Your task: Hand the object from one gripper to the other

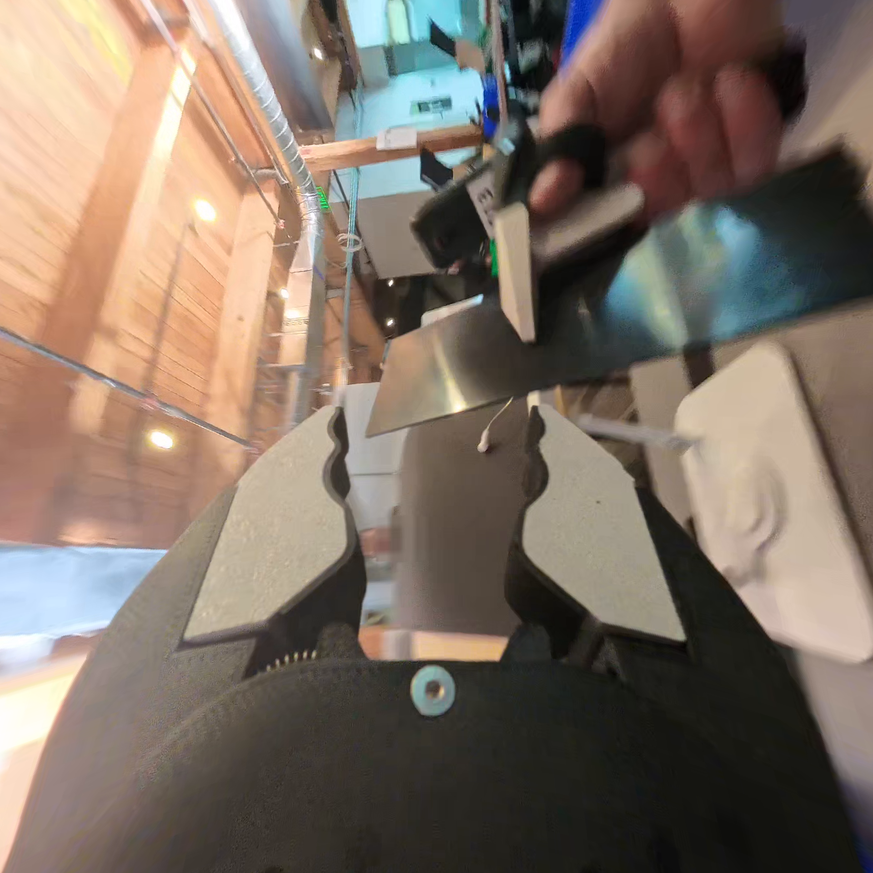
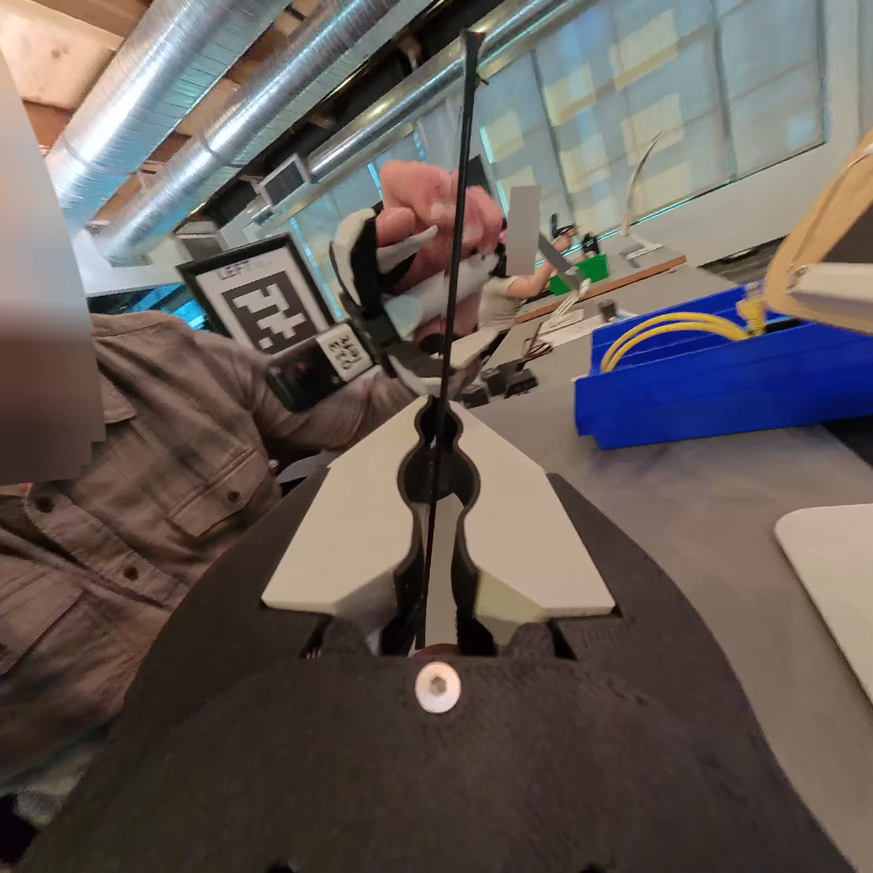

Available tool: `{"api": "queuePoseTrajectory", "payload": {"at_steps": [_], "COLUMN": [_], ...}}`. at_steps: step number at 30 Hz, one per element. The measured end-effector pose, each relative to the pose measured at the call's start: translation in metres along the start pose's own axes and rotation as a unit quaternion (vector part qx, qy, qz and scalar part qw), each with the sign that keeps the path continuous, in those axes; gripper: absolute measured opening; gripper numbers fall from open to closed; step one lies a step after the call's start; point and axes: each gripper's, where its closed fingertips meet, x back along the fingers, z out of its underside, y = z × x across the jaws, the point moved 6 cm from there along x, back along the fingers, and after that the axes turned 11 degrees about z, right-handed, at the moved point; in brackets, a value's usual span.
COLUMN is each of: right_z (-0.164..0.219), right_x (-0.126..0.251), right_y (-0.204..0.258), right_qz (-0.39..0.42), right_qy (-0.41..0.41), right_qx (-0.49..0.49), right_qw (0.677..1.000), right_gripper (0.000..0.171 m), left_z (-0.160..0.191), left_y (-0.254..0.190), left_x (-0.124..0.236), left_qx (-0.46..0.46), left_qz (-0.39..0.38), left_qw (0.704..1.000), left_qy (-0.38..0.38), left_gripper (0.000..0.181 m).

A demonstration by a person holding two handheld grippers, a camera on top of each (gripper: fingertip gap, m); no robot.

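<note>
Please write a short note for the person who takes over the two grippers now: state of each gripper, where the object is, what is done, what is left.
Right gripper: shut on the thin metal blade, seen edge-on in its own view, sticking out ahead of its fingers.
Left gripper: open, empty; the blade's tip hangs just beyond its fingertips, not yet between them.
Done: the blade is lifted and brought in front of the left gripper.
Left: probably slide the blade between the left fingers, shut them, then open the right gripper.
The views are blurred.
</note>
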Motion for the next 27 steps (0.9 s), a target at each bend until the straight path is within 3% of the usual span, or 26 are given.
{"api": "queuePoseTrajectory", "payload": {"at_steps": [4,11,15,18,20,24,27], "right_z": [0.016,0.04,0.044,0.038,0.032,0.006,-0.019], "right_x": [-0.016,-0.044,-0.048,-0.049,-0.046,-0.031,-0.011], "right_y": [0.01,0.009,0.01,0.004,-0.001,-0.009,-0.01], "right_qz": [-0.056,-0.08,-0.096,-0.059,-0.031,0.067,0.124], "right_qy": [0.04,0.088,0.094,0.078,0.066,0.013,-0.044], "right_qx": [-0.015,-0.059,-0.074,-0.074,-0.071,0.002,0.045], "right_qw": [0.997,0.991,0.988,0.992,0.995,0.998,0.99], "right_gripper": [0.0,0.0,0.0,0.007,0.034,0.069,0.061], "left_z": [0.002,-0.006,-0.007,0.0,0.006,0.03,0.048], "left_y": [-0.021,-0.031,-0.036,-0.039,-0.039,-0.037,-0.036], "left_x": [-0.014,-0.011,-0.011,-0.013,-0.016,-0.021,-0.02], "left_qx": [-0.162,-0.27,-0.285,-0.257,-0.228,-0.116,-0.005], "left_qz": [0.018,-0.015,0.017,0.041,0.065,0.145,0.193], "left_qw": [0.986,0.962,0.957,0.963,0.966,0.965,0.958], "left_qy": [0.047,0.027,0.053,0.076,0.103,0.186,0.21], "left_gripper": [0.071,0.05,0.003,0.001,0.001,0.002,0.002]}}
